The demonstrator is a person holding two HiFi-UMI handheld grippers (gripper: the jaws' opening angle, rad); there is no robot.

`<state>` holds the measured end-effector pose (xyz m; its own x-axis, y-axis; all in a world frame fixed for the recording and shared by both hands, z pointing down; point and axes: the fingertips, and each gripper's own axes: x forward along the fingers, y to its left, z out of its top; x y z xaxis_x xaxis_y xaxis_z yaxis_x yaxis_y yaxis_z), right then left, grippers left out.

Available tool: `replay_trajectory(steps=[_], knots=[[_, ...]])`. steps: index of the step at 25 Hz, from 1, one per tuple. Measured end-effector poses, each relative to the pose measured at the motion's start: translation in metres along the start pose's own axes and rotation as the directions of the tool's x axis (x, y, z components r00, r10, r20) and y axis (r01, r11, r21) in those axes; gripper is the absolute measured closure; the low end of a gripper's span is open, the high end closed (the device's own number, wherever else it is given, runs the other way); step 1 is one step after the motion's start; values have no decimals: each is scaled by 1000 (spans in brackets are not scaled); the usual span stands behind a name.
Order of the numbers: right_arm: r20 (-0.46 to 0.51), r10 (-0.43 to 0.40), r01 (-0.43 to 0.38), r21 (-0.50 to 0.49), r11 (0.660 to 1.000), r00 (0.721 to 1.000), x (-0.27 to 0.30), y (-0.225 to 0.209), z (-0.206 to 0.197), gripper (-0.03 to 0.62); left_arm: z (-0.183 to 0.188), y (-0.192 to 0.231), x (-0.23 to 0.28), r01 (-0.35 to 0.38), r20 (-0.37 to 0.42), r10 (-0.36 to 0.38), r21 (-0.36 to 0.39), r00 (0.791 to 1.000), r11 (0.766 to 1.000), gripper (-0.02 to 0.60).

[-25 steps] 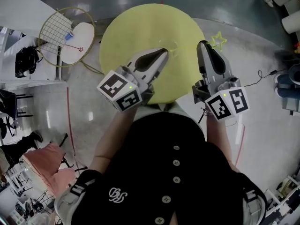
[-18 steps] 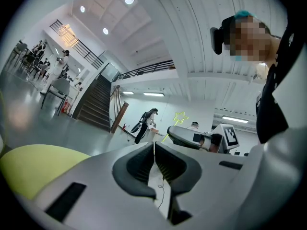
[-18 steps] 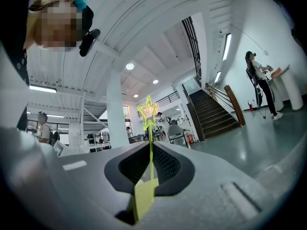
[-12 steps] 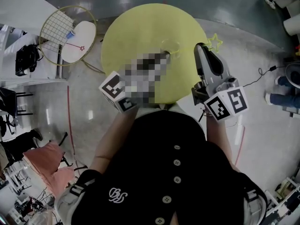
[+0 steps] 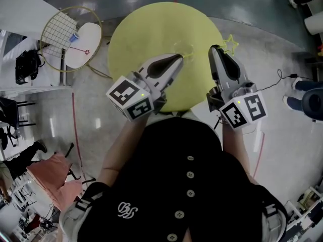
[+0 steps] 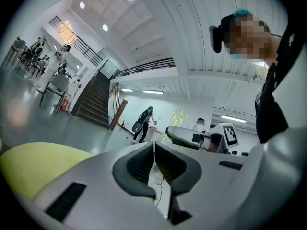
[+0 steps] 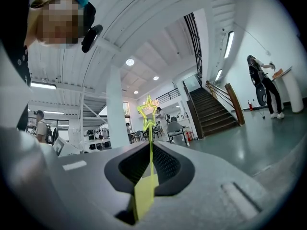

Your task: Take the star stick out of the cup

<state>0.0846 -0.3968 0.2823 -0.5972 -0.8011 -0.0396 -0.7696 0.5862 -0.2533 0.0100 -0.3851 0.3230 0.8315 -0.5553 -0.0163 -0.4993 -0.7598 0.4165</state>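
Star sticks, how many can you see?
1. The star stick is clamped in the right gripper's jaws, with its star beyond their tips. Others may be hidden.

The star stick [image 7: 150, 145] is neon yellow-green, its star drawn only as an outline. The round table [image 5: 146, 29] is a paler yellow-green. The left gripper [image 5: 178, 57] and right gripper [image 5: 216, 48] are light grey with black pads and black-and-white square markers. The person's top [image 5: 186, 195] is black with white buttons

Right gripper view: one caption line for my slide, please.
Right gripper holds the yellow star stick between closed fingers.
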Motion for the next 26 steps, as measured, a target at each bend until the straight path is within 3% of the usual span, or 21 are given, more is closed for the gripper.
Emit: replay_trajectory(steps=[26], knots=[[-72, -4, 1, -35, 999, 997, 12, 0, -17, 579, -6, 12, 5, 27, -28, -29, -54, 999, 998, 563]])
